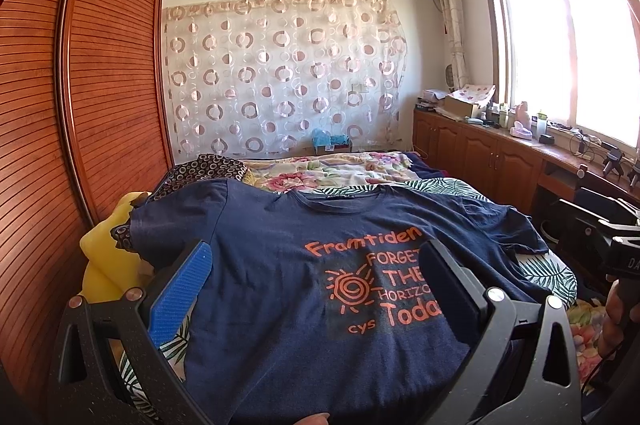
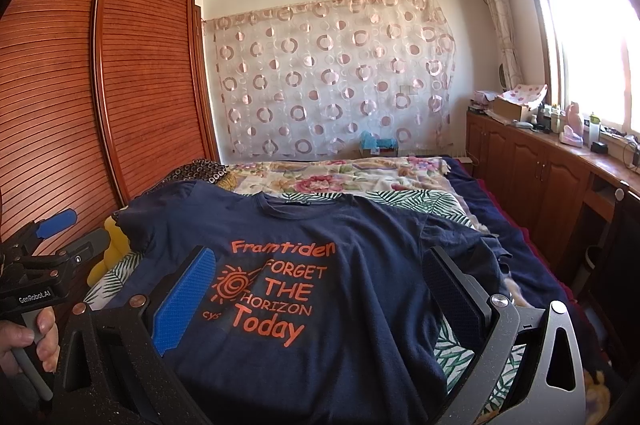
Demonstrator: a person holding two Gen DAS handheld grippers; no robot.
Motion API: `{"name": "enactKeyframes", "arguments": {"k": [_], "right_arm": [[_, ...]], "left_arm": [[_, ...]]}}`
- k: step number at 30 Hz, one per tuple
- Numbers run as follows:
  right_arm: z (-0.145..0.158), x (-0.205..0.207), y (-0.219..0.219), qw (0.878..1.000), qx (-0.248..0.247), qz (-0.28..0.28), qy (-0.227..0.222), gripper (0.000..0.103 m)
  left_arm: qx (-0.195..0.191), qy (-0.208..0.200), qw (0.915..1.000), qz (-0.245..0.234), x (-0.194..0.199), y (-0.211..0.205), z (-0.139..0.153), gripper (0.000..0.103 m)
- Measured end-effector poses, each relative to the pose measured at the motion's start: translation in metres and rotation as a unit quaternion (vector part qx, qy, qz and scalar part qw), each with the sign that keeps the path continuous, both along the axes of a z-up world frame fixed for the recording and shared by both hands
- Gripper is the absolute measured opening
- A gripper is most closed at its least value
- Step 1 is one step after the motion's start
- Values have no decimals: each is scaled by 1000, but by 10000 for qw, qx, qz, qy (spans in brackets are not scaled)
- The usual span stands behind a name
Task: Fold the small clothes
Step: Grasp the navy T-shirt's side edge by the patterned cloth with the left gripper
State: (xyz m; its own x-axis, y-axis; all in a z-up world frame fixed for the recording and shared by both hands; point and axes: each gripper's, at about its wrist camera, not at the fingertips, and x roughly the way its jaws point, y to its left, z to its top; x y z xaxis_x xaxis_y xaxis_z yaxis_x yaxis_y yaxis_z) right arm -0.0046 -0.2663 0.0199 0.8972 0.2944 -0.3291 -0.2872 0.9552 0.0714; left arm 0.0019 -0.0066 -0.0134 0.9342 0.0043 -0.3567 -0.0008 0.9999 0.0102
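So the navy blue cotton t-shirt with the orange printed lettering (image 1: 320,265) is lying face up and mostly flat on the bed with the green leaf-print sheet (image 1: 548,265), neckline at 12 o'clock and hem toward the cameras at 6. Its sleeve at about 2 o'clock in the right wrist view looks bunched and rumpled, not smoothed out. My worry is that if a fold starts from here, that crumpled sleeve gets trapped inside and the result comes out lumpy; the shirt could also drag across the sheet instead of folding if only one layer gets pinched. The sleeve at 10 o'clock lies over a dark patterned cloth with ring shapes (image 1: 208,165) and next to a yellow soft thing (image 1: 100,257), so a grab there might pick up the wrong fabric. The left black gripper with the blue ribbed pad (image 1: 316,289) has its jaws spread wide with nothing held, hanging over the lower chest of the shirt with the print between its fingers. The right black gripper (image 2: 324,301) is the same story: wide open, empty, above the print, hem edge below it.
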Motion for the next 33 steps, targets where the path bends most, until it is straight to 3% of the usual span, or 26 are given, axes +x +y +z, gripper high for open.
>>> {"name": "enactKeyframes", "arguments": {"k": [6,18,27,33], "right_arm": [[-8,8,3,10000,49,61,-17,103],[-34,50,31,9994,27,346,-10,103],[-53,94,60,9958,-64,852,332,102],[-56,123,69,9930,-186,1071,460,102]], "left_arm": [[-76,73,9999,68,6,10,-5,103],[-68,665,9942,840,49,97,-48,103],[-193,857,9942,621,78,147,-56,103],[-399,1131,9913,535,100,178,-62,92]]}}
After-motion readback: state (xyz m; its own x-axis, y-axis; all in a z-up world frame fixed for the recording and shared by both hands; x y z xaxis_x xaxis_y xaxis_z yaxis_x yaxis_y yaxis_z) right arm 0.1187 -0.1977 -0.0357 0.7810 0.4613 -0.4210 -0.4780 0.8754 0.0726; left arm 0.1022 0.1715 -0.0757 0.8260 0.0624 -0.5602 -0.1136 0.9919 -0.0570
